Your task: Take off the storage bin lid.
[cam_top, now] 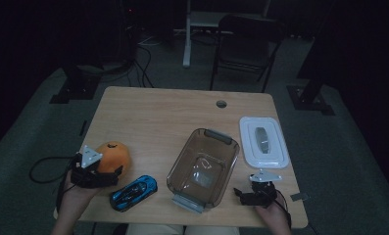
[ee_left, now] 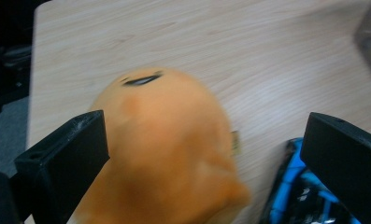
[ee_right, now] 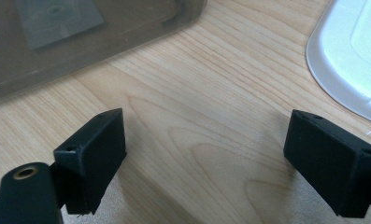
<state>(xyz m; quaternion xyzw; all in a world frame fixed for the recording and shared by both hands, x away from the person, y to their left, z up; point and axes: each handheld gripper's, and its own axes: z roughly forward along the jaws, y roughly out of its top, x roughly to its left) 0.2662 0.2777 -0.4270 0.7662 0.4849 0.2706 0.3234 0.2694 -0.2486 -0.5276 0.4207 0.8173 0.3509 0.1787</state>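
Note:
An orange soft toy (cam_top: 114, 154) with a dark slit on top lies near the table's left edge. My left gripper (cam_top: 109, 170) is at its near side, open. In the left gripper view the toy (ee_left: 169, 149) sits between the wide-apart jaws of that gripper (ee_left: 206, 140), close against the left one and apart from the right one. A blue toy car (cam_top: 133, 192) lies just right of it, also seen as the car (ee_left: 304, 196) by the right jaw. My right gripper (cam_top: 241, 195) rests open near the front right edge, and in its own view this gripper (ee_right: 206, 140) has bare wood between its jaws.
A clear plastic container (cam_top: 203, 166) with grey handles stands empty at centre right; its wall (ee_right: 80, 37) is just ahead of the right gripper. Its white lid (cam_top: 263, 142) lies flat to the right, seen as the lid (ee_right: 351, 60). A cable hole (cam_top: 221, 104) is at the back.

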